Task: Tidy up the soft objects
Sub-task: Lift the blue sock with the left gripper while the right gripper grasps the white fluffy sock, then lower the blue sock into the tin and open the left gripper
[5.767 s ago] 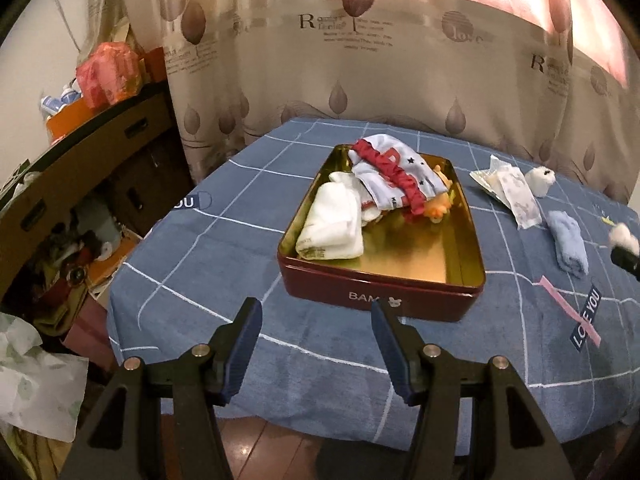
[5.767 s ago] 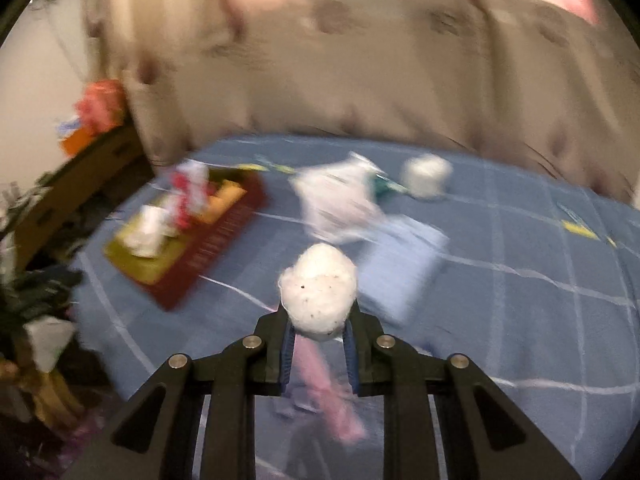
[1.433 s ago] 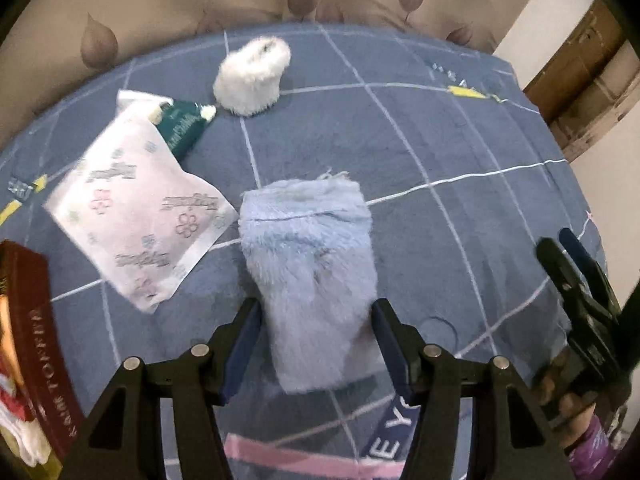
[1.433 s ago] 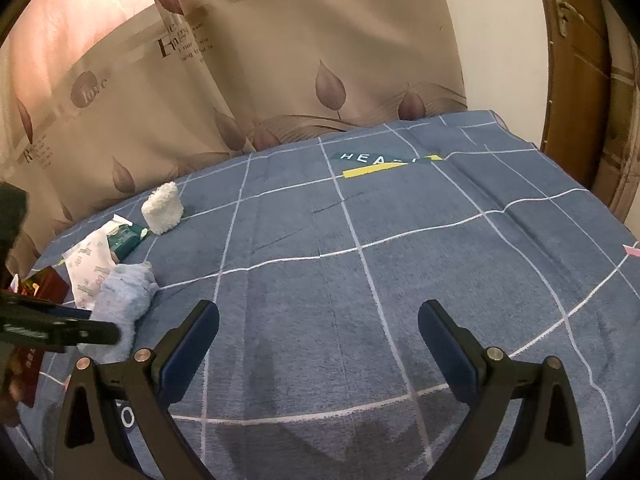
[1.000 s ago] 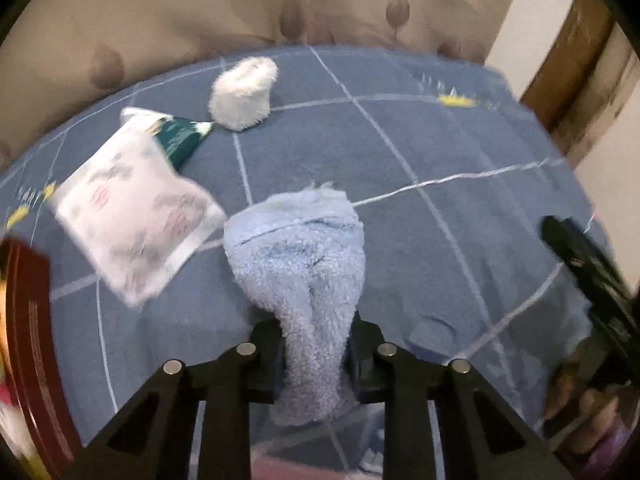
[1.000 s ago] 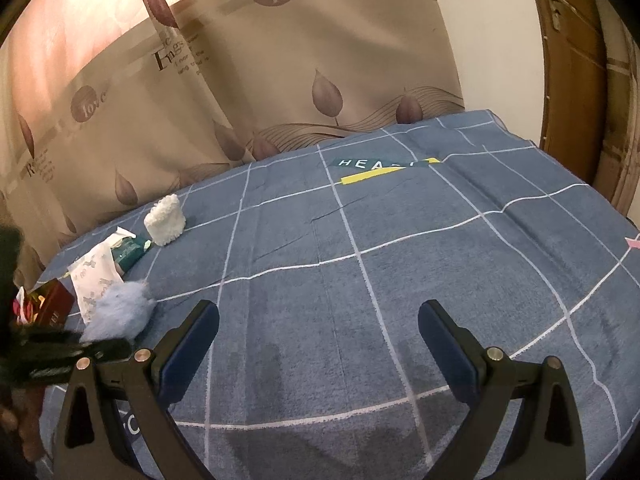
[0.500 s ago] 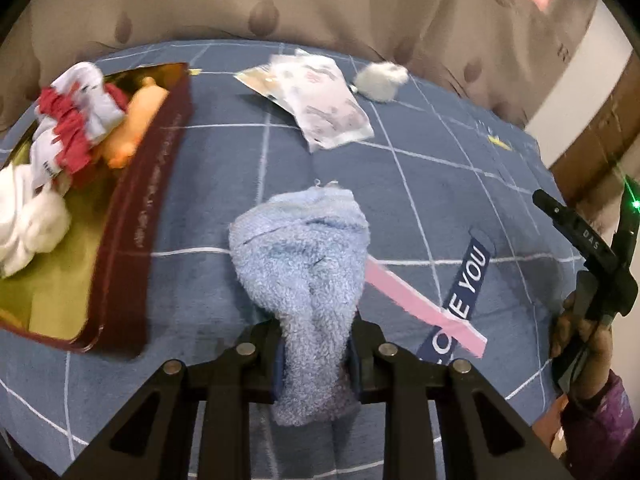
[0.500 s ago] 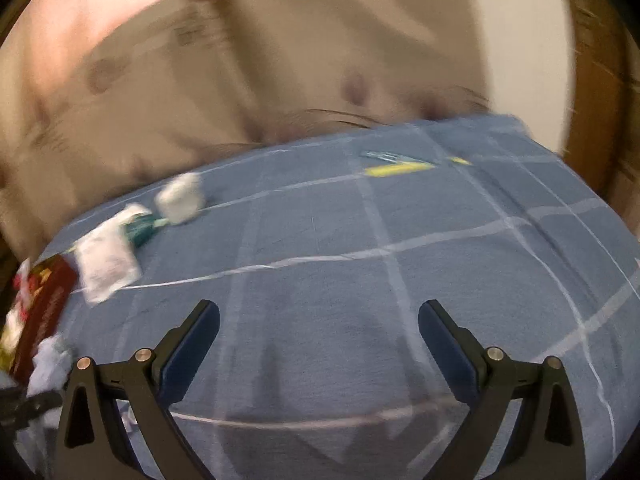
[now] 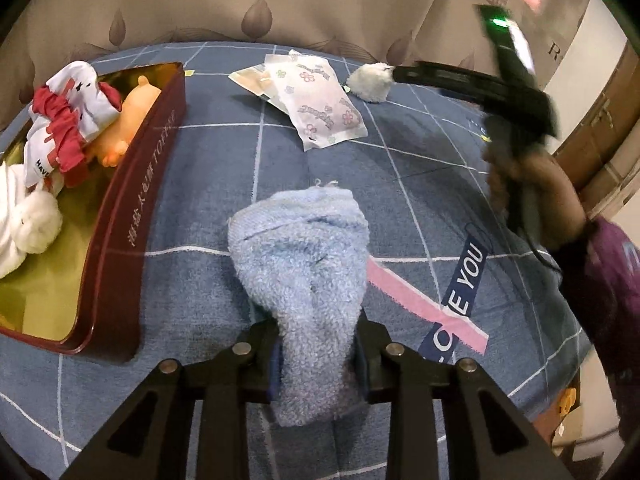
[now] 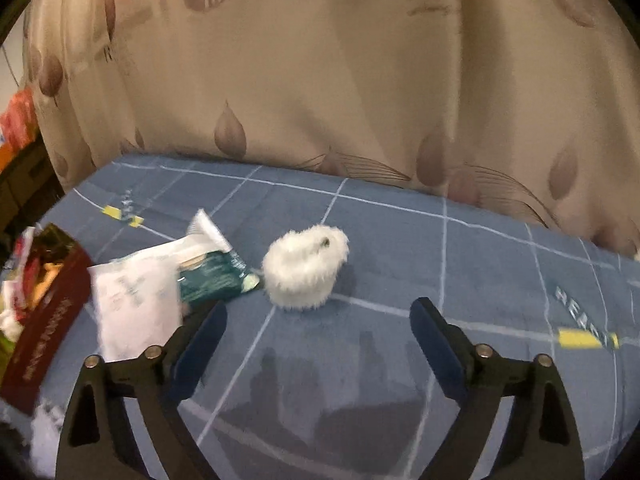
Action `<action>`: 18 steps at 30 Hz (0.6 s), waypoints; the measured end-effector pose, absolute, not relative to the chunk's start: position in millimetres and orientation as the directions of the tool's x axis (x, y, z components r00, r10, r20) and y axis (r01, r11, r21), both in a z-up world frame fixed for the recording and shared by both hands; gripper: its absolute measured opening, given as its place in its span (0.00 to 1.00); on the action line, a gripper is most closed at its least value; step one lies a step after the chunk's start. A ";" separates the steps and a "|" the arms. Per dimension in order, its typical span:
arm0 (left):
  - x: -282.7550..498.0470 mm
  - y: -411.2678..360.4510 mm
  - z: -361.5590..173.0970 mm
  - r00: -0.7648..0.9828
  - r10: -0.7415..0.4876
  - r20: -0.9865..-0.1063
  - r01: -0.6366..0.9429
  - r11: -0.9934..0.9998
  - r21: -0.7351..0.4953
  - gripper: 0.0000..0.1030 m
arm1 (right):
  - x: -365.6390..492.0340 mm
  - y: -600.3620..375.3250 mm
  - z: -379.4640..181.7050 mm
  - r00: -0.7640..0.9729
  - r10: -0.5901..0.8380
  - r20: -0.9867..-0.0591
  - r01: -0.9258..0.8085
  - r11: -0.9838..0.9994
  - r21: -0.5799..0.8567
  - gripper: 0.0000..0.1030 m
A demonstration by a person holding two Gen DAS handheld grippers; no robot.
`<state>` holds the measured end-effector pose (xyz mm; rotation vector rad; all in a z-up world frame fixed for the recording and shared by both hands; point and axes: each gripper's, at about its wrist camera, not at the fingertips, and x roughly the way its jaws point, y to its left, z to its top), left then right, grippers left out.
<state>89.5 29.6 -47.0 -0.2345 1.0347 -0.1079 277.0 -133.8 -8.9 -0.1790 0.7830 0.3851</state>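
A light blue towel (image 9: 304,264) hangs bunched between the pads of my left gripper (image 9: 316,344), just right of the dark red tin (image 9: 132,216). The pads still press on it while the jaws are opening. In the tin lie a white-and-red cloth (image 9: 68,128), an orange toy (image 9: 124,120) and a white soft ball (image 9: 36,224). A white fluffy ball (image 10: 306,270) sits on the blue tablecloth just beyond my right gripper (image 10: 318,336). Its jaws are closing but stand wide, with nothing between them. In the left wrist view its fingers (image 9: 440,78) reach to that ball (image 9: 370,82).
White flowered tissue packets (image 9: 320,100) and a green packet (image 10: 212,276) lie left of the fluffy ball. A leaf-print curtain (image 10: 320,80) hangs behind the table. A person's hand (image 9: 532,184) in a purple sleeve holds the right gripper.
My left gripper carried the towel over beside the tin, then held still. My right gripper swung left to face the white fluffy ball, and its jaws narrowed a little.
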 end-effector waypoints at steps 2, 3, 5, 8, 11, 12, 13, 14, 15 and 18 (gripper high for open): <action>89.3 29.8 -47.4 0.509 -0.203 -0.837 -0.019 0.969 -0.246 0.29 | 290.0 -128.6 -15.2 0.636 0.270 -0.723 -0.404 0.915 -0.014 0.79; 88.1 30.9 -46.9 0.509 -0.206 -0.836 -0.018 0.968 -0.249 0.30 | 297.5 -125.4 -18.8 0.625 0.277 -0.730 -0.410 0.912 -0.004 0.78; 88.1 32.4 -46.3 0.506 -0.210 -0.837 -0.016 0.968 -0.252 0.30 | 309.4 -119.8 -27.9 0.610 0.274 -0.743 -0.410 0.912 -0.001 0.71; 91.2 34.6 -48.3 0.504 -0.215 -0.837 -0.017 0.966 -0.259 0.30 | 320.7 -116.1 -37.0 0.574 0.302 -0.761 -0.425 0.904 0.039 0.34; 91.0 33.2 -48.7 0.507 -0.206 -0.837 -0.011 0.969 -0.245 0.30 | 315.2 -117.9 -37.0 0.575 0.284 -0.767 -0.409 0.912 0.031 0.26; 91.3 32.2 -48.7 0.508 -0.203 -0.837 -0.008 0.971 -0.240 0.30 | 310.4 -119.8 -34.6 0.574 0.290 -0.766 -0.409 0.912 0.039 0.25; 91.4 31.4 -48.4 0.510 -0.200 -0.837 -0.005 0.972 -0.235 0.31 | 300.5 -125.0 -30.1 0.574 0.305 -0.760 -0.409 0.911 0.057 0.25; 91.5 30.4 -48.5 0.512 -0.201 -0.835 -0.003 0.972 -0.235 0.31 | 286.8 -131.4 -24.5 0.578 0.320 -0.751 -0.408 0.910 0.074 0.25; 91.4 30.6 -48.4 0.513 -0.203 -0.834 -0.002 0.971 -0.238 0.31 | 262.5 -140.5 -16.8 0.590 0.332 -0.736 -0.407 0.910 0.084 0.25; 91.0 33.2 -48.9 0.518 -0.219 -0.827 -0.009 0.965 -0.261 0.31 | 196.3 -161.5 -9.7 0.615 0.313 -0.724 -0.395 0.917 0.061 0.25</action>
